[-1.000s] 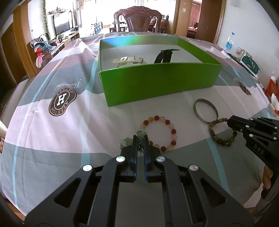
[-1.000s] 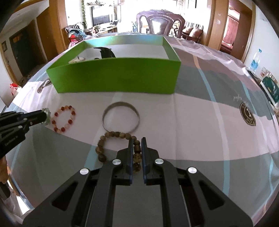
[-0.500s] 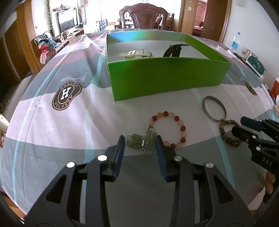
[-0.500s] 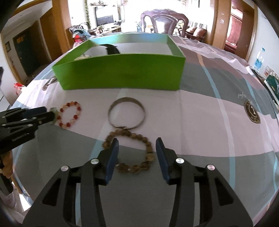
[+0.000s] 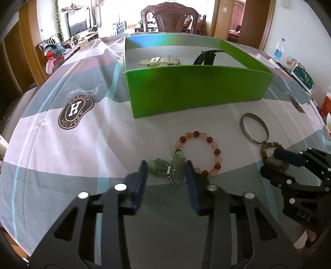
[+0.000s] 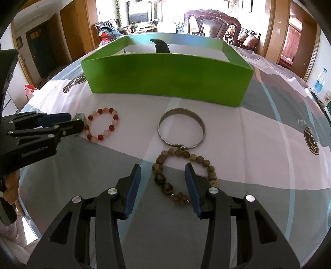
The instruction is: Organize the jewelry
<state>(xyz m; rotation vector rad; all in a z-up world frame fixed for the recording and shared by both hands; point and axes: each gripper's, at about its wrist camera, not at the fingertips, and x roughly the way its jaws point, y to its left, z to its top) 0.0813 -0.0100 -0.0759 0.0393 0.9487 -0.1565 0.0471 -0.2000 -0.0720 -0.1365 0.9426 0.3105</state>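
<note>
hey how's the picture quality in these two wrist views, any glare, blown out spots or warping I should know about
Left wrist view: the windows behind the chair are blown out, a bluish sheen washes the green box rim, and fisheye bends the table; the pale green bracelet stays sharp. Right wrist view: the same bright backlight, the box's front wall bows, corners vignette dark; the brown bead bracelet is crisp.

bare cloth runs between the bracelets and the green box [image 5: 196, 89], whose near wall blocks a low approach; the silver bangle [image 6: 181, 127] touches the brown bead bracelet [image 6: 182, 175].
</note>
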